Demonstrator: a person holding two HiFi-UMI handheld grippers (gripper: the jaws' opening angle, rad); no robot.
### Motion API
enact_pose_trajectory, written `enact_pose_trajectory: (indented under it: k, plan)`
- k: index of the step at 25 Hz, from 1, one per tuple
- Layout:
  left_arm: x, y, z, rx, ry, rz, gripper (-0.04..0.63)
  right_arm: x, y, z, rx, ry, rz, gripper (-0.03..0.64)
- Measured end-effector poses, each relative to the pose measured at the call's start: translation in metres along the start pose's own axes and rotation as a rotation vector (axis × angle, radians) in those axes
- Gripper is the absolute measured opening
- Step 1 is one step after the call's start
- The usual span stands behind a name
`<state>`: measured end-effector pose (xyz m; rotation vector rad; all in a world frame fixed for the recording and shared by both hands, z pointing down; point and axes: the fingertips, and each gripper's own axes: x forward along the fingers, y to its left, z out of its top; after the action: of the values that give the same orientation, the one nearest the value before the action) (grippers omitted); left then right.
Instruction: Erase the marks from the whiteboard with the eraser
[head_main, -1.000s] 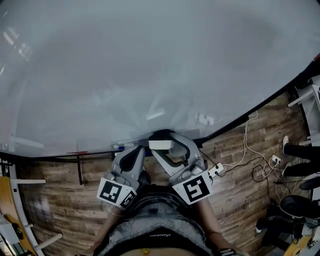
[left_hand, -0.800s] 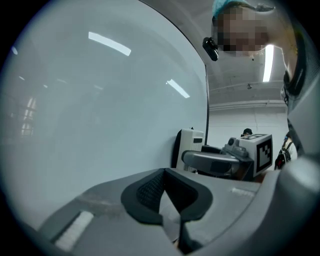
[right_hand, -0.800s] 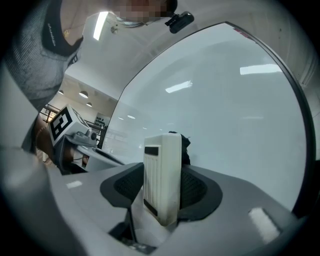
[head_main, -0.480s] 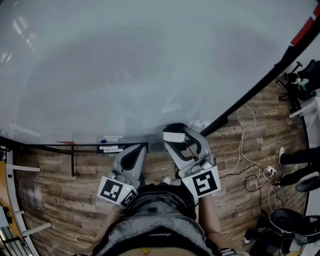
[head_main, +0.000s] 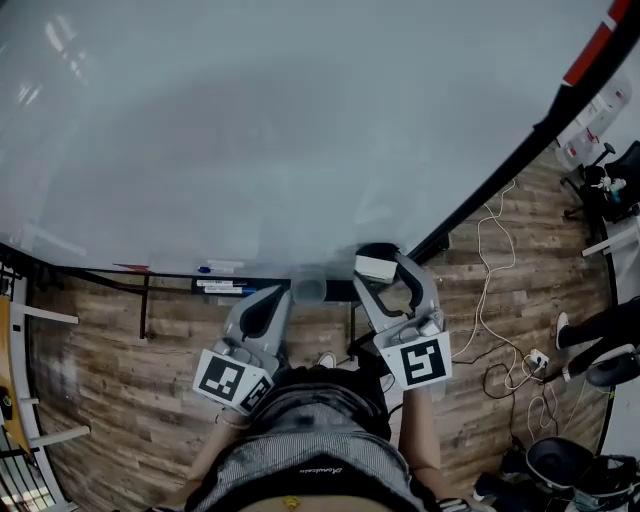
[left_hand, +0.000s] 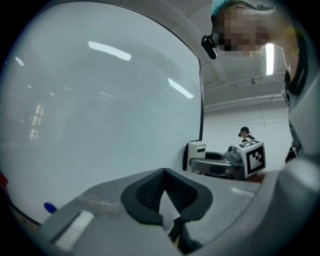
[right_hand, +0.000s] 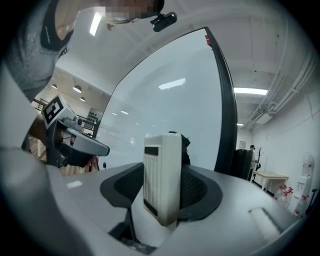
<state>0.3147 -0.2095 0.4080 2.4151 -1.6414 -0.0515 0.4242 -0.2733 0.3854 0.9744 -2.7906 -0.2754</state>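
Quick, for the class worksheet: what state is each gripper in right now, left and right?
Left gripper: jaws closed, nothing between them.
Right gripper: jaws closed on the white eraser.

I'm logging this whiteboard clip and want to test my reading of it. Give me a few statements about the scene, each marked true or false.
1. The right gripper is shut on the eraser. True.
2. The left gripper holds a pen. False: its jaws are together with nothing between them.
3. The floor is carpeted. False: it is wood planks.
4. Pens lie on the ledge below the whiteboard. True.
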Motion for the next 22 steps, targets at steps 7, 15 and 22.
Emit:
enact_pose_trajectory:
  k: [7, 15, 22]
  plan:
    - [-0.012, -0.016, 0.01, 0.069, -0.04, 0.032, 0.003, -0.009, 0.023, 0.012, 0.07, -0.083, 0.035, 0.215]
    - [-0.022, -0.051, 0.014, 0.169, -0.026, 0.053, 0.003, -0.031, 0.068, 0.033, 0.113, -0.154, 0.083, 0.215]
    - [-0.04, -0.058, 0.03, 0.222, -0.06, 0.06, 0.003, -0.04, 0.089, 0.049, 0.151, -0.167, 0.078, 0.215]
